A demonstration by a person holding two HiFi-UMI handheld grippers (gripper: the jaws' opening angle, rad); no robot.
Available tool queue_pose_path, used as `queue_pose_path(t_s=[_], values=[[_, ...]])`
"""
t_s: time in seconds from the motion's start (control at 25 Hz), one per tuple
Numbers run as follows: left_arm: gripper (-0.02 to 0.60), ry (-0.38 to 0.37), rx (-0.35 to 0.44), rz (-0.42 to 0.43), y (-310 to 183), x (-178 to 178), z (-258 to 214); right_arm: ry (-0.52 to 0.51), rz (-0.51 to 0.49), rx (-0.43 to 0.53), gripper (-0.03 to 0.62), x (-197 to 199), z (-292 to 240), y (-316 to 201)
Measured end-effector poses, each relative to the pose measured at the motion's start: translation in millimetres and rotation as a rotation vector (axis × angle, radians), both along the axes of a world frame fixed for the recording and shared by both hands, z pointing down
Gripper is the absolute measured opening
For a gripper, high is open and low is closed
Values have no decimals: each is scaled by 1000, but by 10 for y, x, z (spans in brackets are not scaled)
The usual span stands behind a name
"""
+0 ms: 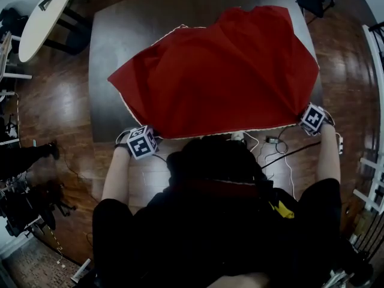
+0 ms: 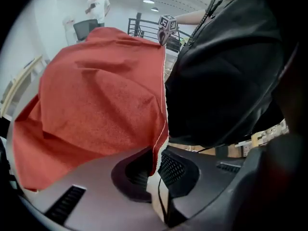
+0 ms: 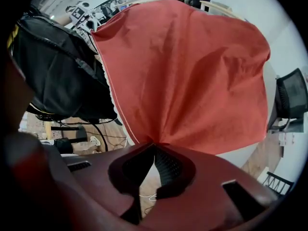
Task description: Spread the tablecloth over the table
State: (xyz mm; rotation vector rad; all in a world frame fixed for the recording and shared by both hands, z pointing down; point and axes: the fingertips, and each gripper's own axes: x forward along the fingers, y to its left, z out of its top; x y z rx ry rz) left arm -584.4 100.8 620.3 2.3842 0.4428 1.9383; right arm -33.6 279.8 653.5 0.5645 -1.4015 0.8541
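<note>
A red tablecloth (image 1: 222,77) with a white hem billows over the dark table (image 1: 105,47), covering its right part and lying crumpled, with the far left corner of the table bare. My left gripper (image 1: 143,138) is at the table's near left edge, shut on the cloth's near left corner. My right gripper (image 1: 311,119) is at the near right edge, shut on the other near corner. In the left gripper view the hem of the cloth (image 2: 96,95) runs into the closed jaws (image 2: 155,165). In the right gripper view the cloth (image 3: 192,66) bunches into the pinched jaws (image 3: 153,153).
A white oval table (image 1: 45,11) stands at the far left. Cables (image 1: 276,146) lie on the wooden floor by my feet. A white railing (image 1: 375,101) runs along the right. A black office chair (image 3: 288,100) stands beyond the table, and a person (image 2: 97,6) stands far off.
</note>
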Motion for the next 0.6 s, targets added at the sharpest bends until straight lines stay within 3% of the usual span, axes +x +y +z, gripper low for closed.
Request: queue_pose_path(t_s=[0.16,0.36,0.52,0.6], values=[[2,-46,-78,-50,348,37,179,-15,-19,-56,11,78,90,329],[2,-74,-45,-177,478,121,441,-44,7,-49,11,173,242,622],[5,-54,37,-281,426,207,606,-90,8,61,12,-3,246,493],[57,-44,26,-342,388,250,615,-104,0,57,25,-11,247,497]])
